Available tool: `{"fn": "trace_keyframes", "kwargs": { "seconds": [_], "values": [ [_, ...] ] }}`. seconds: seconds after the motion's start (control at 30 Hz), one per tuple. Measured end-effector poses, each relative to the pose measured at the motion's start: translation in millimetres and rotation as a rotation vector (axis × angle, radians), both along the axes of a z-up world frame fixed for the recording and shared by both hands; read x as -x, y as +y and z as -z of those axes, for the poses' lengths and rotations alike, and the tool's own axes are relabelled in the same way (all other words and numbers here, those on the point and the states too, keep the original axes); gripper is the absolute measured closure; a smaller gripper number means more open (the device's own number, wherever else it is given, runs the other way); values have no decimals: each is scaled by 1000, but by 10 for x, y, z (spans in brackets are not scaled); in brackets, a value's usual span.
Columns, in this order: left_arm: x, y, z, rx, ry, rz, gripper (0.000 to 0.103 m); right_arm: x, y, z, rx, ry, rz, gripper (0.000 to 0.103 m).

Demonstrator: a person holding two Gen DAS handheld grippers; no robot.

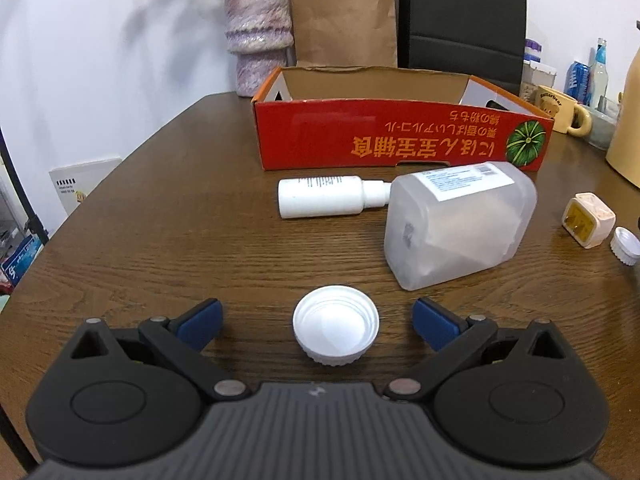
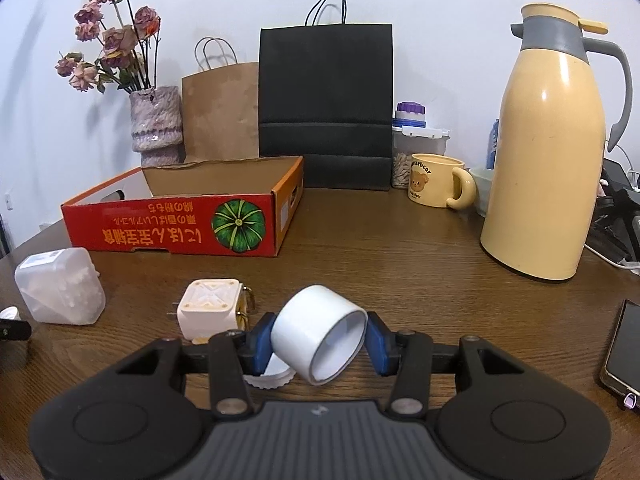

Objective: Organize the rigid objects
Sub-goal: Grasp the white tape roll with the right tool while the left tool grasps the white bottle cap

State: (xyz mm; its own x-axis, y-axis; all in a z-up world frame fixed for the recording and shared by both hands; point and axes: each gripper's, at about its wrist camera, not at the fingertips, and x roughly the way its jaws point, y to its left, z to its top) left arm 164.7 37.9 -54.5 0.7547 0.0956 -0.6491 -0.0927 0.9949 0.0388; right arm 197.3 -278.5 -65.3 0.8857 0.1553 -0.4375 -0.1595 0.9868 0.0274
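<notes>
Our left gripper [image 1: 318, 322] hangs over the worktop [image 1: 160, 248] with its blue pads spread wide, and one white screw cap [image 1: 335, 330] lies open side up between them, touched by neither. Our right gripper [image 2: 318, 338] is clamped on one roll of white tape [image 2: 320, 334], tilted and pressed by both pads.

Going left to right in the left wrist view, we count one white bottle [image 1: 328, 196] lying on its side with print too small to read, one translucent plastic container [image 1: 456, 224] on its side with a white barcode label we cannot read, one cream plug adapter [image 1: 588, 220] and a second ribbed white cap [image 1: 625, 245] at the edge.

Behind them stands one red cardboard box [image 1: 400, 136], open on top, with orange Japanese characters printed upside down and a green pumpkin picture.

Further back we see two paper bags, brown [image 2: 220, 112] and black [image 2: 326, 108], one yellow mug [image 2: 436, 186] reading "Butterbear", and one cream thermos jug [image 2: 548, 148].
</notes>
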Motion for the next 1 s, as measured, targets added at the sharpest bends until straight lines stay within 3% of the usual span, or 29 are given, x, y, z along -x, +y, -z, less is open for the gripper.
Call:
{"fn": "trace_keyframes", "kwargs": {
  "seconds": [0.67, 0.73, 0.97, 1.0],
  "values": [
    [-8, 67, -16, 56, -2, -4, 2, 49, 12, -3, -15, -11, 21, 57],
    [5, 70, -25, 54, -11, -5, 8, 56, 16, -5, -17, -12, 21, 57],
    [64, 44, -51, 29, -48, -9, 61, 64, 23, -4, -18, -12, 22, 57],
    [71, 47, -55, 34, -52, -5, 62, 69, 28, -6, -19, -12, 24, 57]
  ]
}}
